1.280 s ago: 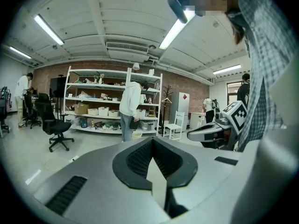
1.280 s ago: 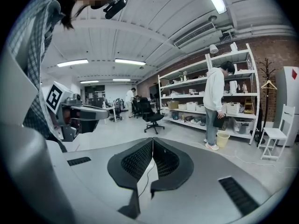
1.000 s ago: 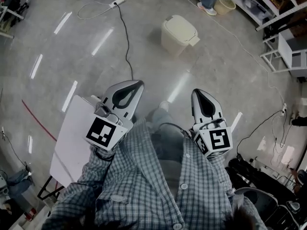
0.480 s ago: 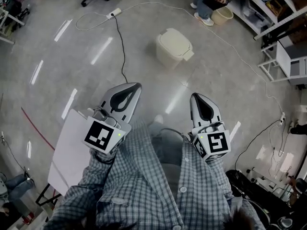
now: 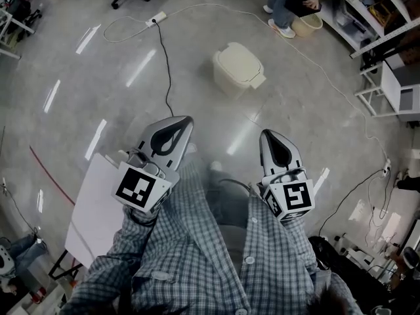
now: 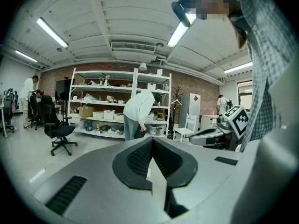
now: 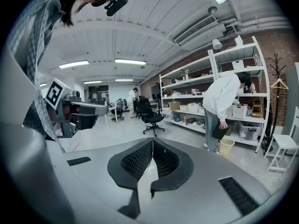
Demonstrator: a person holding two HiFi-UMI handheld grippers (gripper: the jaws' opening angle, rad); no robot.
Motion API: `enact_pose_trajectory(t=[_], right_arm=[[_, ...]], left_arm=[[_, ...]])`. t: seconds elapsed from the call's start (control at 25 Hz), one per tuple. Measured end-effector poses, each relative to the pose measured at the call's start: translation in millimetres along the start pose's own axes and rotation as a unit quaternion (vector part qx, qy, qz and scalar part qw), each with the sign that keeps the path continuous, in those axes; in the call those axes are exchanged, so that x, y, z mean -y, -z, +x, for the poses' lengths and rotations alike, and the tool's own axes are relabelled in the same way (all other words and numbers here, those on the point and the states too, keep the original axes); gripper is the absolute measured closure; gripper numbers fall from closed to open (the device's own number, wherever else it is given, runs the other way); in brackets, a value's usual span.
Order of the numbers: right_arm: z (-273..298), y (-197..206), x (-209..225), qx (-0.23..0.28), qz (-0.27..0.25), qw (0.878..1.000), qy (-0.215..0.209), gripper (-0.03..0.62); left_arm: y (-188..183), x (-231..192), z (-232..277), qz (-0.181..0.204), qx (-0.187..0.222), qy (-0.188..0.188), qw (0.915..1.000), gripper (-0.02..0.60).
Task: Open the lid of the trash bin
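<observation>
Head view: the trash bin (image 5: 237, 67) stands on the floor at twelve o'clock, well apart from both tools, its lid (image 5: 240, 60) down. The left gripper (image 5: 184, 122) and right gripper (image 5: 270, 135) are held low near the person's body, each with jaws pressed together and carrying nothing. A black cable (image 5: 169, 71) trails across the floor at eleven o'clock.

Left gripper view: the left gripper (image 6: 151, 143) has its jaws together, pointing at shelving – no bin in sight.

Right gripper view: the right gripper (image 7: 152, 144) likewise has its pads meeting and nothing between them.

Risk, as I judge it: the bin looks light – a push on the lid's wrong edge could slide or tip it, and the cable could snag a foot on approach.
</observation>
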State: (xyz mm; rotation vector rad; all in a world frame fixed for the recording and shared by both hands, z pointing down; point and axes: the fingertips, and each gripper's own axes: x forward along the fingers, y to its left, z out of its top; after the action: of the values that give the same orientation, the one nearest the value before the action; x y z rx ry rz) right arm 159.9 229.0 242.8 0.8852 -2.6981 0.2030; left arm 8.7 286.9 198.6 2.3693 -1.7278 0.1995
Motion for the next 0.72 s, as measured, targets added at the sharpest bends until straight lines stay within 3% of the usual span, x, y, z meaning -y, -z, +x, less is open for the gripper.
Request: enact_pose_trajectory(t=[0.24, 0.72], right_arm=[[36, -4, 11, -0.003, 0.024, 1.0, 0.015, 0.576], [126, -48, 10, 0.011, 0.026, 0.998, 0.058, 0.576]], left_arm=[[-2, -31, 24, 0.004, -0.005, 0.014, 0.9999, 0.577], [-22, -127, 63, 0.008, -0.006, 0.057, 0.9983, 0.577]])
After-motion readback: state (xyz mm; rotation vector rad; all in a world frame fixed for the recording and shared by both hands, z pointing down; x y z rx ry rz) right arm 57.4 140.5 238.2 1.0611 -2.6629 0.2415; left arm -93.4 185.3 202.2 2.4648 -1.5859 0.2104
